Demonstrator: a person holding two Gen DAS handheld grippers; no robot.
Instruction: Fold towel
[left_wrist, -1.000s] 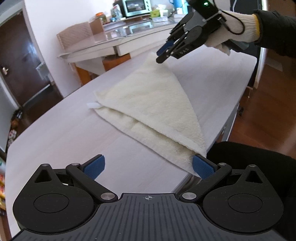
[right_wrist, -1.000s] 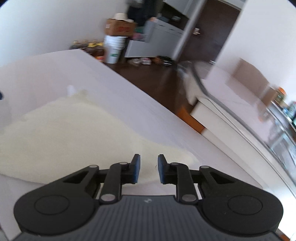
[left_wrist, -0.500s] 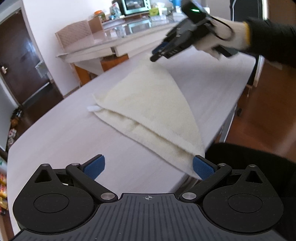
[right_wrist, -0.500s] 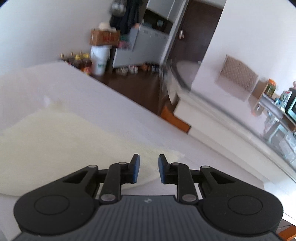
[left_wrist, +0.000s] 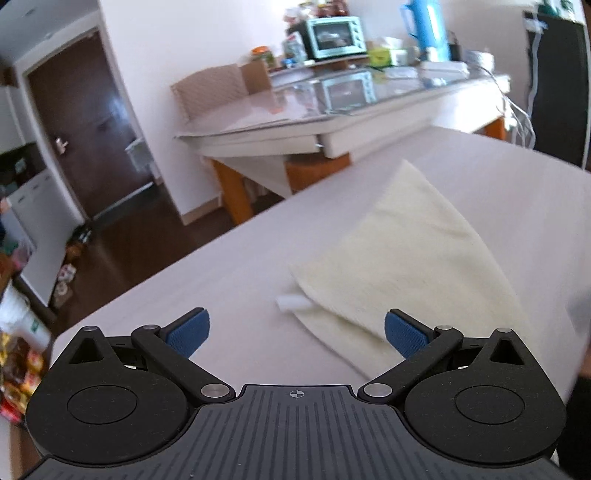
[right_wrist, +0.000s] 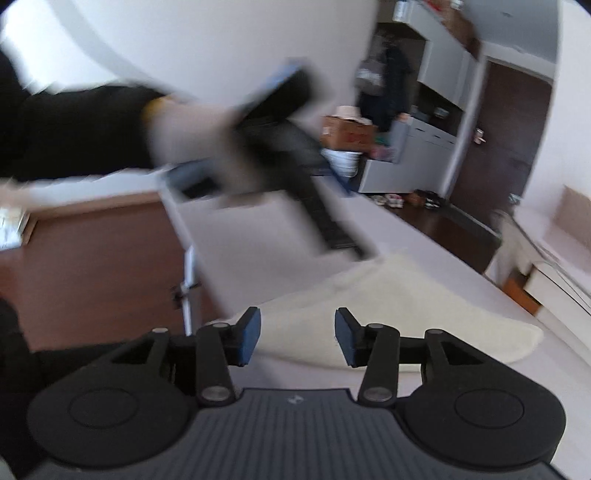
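— So, where does the towel (left_wrist: 413, 258) lie?

— Flat on the pale surface (left_wrist: 229, 295), cream-coloured and doubled over into a rough triangle. From the left wrist view one point reaches toward the far edge, and a lower layer shows beneath the upper one along the near side. A small white tag (left_wrist: 291, 303) sticks out at its left corner.

— And the left hand-held gripper (left_wrist: 297, 332)?

— Its jaws are spread wide with nothing between them. The blue pads (left_wrist: 188, 332) are over bare surface on one side and over the towel's near edge on the other; whether that pad touches the cloth I cannot tell.

— What of the right hand-held gripper (right_wrist: 297, 338)?

— Released as well. Its jaws have just been opening, and the pads press on nothing; the towel (right_wrist: 406, 314) is seen through the gap, lying on the surface beyond.

— Does either view show the other hand?

— The right wrist view does: the left hand (right_wrist: 192, 147), in a white glove with a dark sleeve (right_wrist: 74, 129), crosses the upper left of the picture holding its gripper, all badly blurred. It appears above the towel's far corner; contact cannot be judged.

— Anything else around?

— A second table (left_wrist: 332, 122) with a glass top stands behind, carrying a toaster oven (left_wrist: 334, 37) and a blue jug (left_wrist: 428, 26). A dark door (left_wrist: 85, 122) is at the left.
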